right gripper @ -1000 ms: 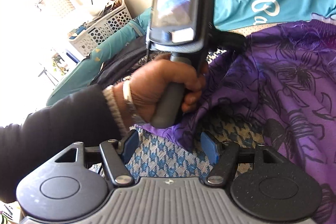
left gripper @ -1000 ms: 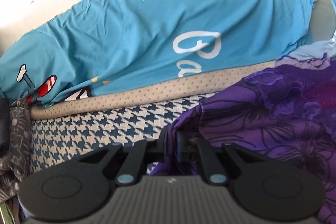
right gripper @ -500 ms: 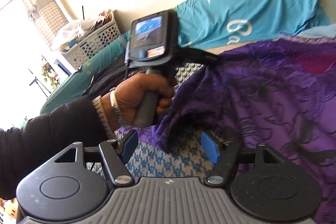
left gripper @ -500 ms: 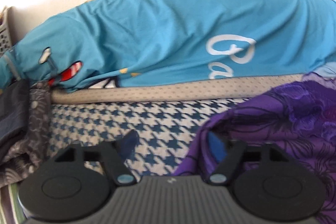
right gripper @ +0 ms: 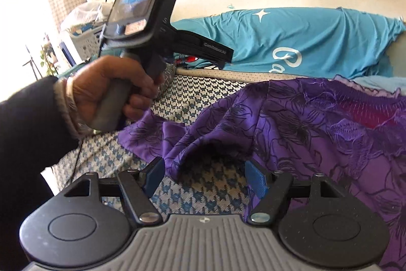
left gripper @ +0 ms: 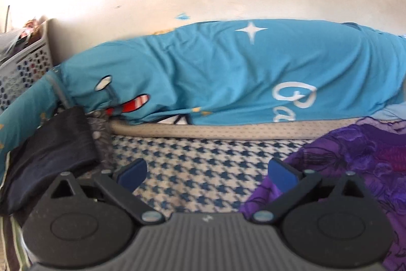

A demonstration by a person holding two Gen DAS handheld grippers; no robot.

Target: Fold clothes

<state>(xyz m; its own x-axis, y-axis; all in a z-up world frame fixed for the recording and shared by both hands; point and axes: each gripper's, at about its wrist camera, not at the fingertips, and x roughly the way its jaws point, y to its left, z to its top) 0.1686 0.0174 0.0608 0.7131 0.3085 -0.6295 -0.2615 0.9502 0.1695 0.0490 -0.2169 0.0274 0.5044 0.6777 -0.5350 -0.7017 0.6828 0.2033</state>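
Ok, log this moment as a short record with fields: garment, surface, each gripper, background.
garment: purple floral garment, rumpled, lying unfolded on the bed
surface: houndstooth bed cover
left gripper: open, empty, above the cover beside the garment's edge
right gripper: open, empty, a garment fold between its fingers
left hand: grips the left gripper's handle
background: teal printed sheet over a mound, white laundry basket at left

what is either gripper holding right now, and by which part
Nothing. The left gripper and right gripper are both open, and the purple garment lies loose on the houndstooth cover, its edge beside their fingers.
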